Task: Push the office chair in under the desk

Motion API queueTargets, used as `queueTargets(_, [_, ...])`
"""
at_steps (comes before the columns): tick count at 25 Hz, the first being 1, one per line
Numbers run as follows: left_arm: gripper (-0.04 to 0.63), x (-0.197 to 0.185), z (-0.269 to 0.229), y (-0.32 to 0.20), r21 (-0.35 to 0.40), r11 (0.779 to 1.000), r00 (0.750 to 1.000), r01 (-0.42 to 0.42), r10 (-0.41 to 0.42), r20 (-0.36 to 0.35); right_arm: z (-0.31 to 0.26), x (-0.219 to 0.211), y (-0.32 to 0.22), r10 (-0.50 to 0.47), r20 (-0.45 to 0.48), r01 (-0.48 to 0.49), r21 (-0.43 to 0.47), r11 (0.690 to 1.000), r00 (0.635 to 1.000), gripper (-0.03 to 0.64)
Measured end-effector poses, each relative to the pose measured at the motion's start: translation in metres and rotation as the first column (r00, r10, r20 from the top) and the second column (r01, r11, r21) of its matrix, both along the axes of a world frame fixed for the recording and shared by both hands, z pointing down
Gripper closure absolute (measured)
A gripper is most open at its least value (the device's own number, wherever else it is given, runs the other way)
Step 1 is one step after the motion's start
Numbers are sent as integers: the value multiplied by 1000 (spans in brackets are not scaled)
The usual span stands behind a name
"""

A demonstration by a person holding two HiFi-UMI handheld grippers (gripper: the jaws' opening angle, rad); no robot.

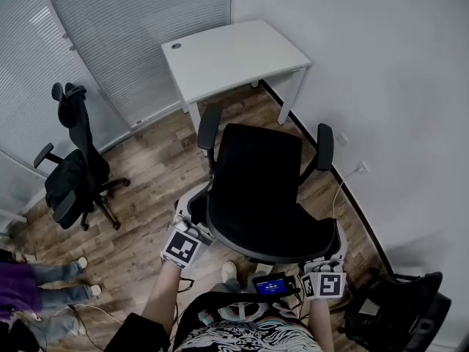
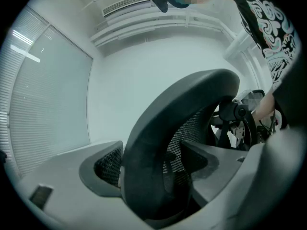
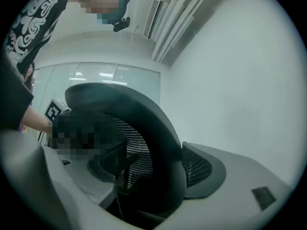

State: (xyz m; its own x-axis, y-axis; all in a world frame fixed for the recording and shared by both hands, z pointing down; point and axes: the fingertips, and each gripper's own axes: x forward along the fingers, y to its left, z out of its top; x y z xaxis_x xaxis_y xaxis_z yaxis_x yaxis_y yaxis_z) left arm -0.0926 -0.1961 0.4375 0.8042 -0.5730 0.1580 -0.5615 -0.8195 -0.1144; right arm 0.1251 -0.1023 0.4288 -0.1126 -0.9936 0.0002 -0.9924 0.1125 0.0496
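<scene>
A black mesh office chair (image 1: 256, 182) stands on the wood floor just in front of the white desk (image 1: 227, 53), its seat facing the desk and outside it. My left gripper (image 1: 192, 229) is clamped on the left side of the backrest's top rim, and my right gripper (image 1: 322, 270) on the right side. In the left gripper view the thick grey rim (image 2: 158, 143) runs between the two jaws of the left gripper (image 2: 153, 176). The right gripper view shows the same rim (image 3: 158, 128) held by the right gripper (image 3: 148, 186).
A second black chair (image 1: 73, 174) stands at the left by the blinds-covered glass wall. A third chair (image 1: 399, 310) sits at the lower right near the white wall. A person's legs (image 1: 51, 281) show at the lower left. A cable runs to a wall socket (image 1: 359, 169).
</scene>
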Motion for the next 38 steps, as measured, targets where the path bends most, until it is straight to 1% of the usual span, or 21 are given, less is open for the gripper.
queueTargets(5, [222,3,-1,-18,-1,1000,1000,11,-11,-5,-2,4,-19,-8,-5,8,18,1000,1000,256])
queueTargets(11, [222,12,1,-30,1,999,999,34,-34,11,-2,16,-35,-40,15,40,11,999,999,265])
queueTargets(16, [222,16,-1,-37,6,999,999,47,-47,5,-2,22,-46,-72,16,72,5,997,997,272])
queueTargets(19, [222,18,1,-41,0,998,998,61,-61,15,-2,26,-52,-79,18,79,3,997,997,276])
queueTargets(21, [218,20,3,-46,12,998,998,65,-65,24,-1,29,-57,-83,23,83,3,997,996,276])
queueTargets(23, [218,23,5,-51,0,997,997,77,-76,30,-2,34,-63,-90,25,90,-1,996,996,277])
queueTargets(26, [218,33,2,-59,17,998,999,53,-53,6,-4,42,-67,-71,21,72,-11,997,997,278])
queueTargets(29, [218,26,-1,-56,21,998,998,57,-57,-9,-1,34,-67,-78,20,78,-6,997,997,279])
queueTargets(34, [216,23,-1,-58,32,998,998,62,-63,9,-2,33,-71,-82,23,83,-5,997,996,282])
queueTargets(38, [216,24,0,-59,32,997,998,66,-66,3,1,34,-72,-84,24,84,-7,996,996,284])
